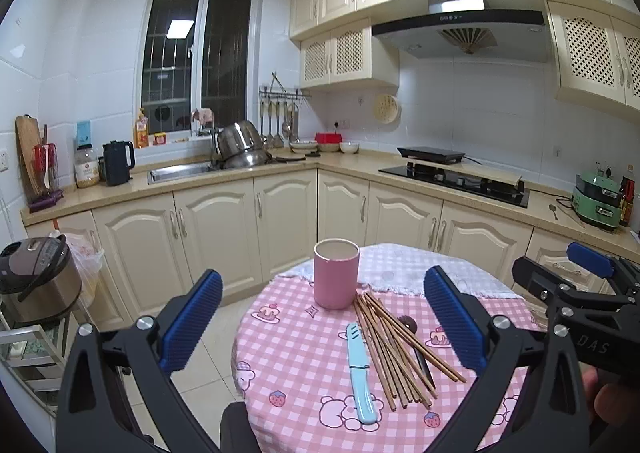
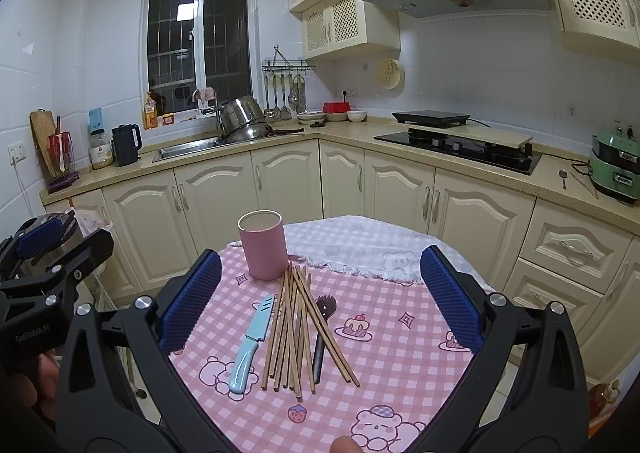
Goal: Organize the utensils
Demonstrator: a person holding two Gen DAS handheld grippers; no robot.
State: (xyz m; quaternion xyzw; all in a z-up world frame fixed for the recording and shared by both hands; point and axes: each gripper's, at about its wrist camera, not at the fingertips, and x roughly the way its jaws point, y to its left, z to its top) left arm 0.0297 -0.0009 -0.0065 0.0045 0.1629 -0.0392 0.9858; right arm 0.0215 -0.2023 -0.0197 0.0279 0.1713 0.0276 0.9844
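Observation:
A pink cylindrical holder (image 1: 335, 274) (image 2: 263, 244) stands upright on the round table with the pink checked cloth (image 1: 304, 369) (image 2: 400, 365). In front of it lie several wooden chopsticks (image 1: 394, 349) (image 2: 298, 333) in a loose pile, a light blue sheathed knife (image 1: 359, 369) (image 2: 250, 343) to their left, and a dark spoon-fork (image 1: 412, 337) (image 2: 322, 329) partly under the chopsticks. My left gripper (image 1: 324, 321) is open and empty, held above the near table edge. My right gripper (image 2: 320, 301) is open and empty, also above the utensils. Each gripper shows at the other view's edge.
A white fringed cloth (image 1: 404, 265) (image 2: 360, 249) covers the table's far part. Cream kitchen cabinets (image 1: 248, 229) and a counter with sink, pots and stove run behind. A rice cooker (image 1: 38, 277) stands on a rack at the left.

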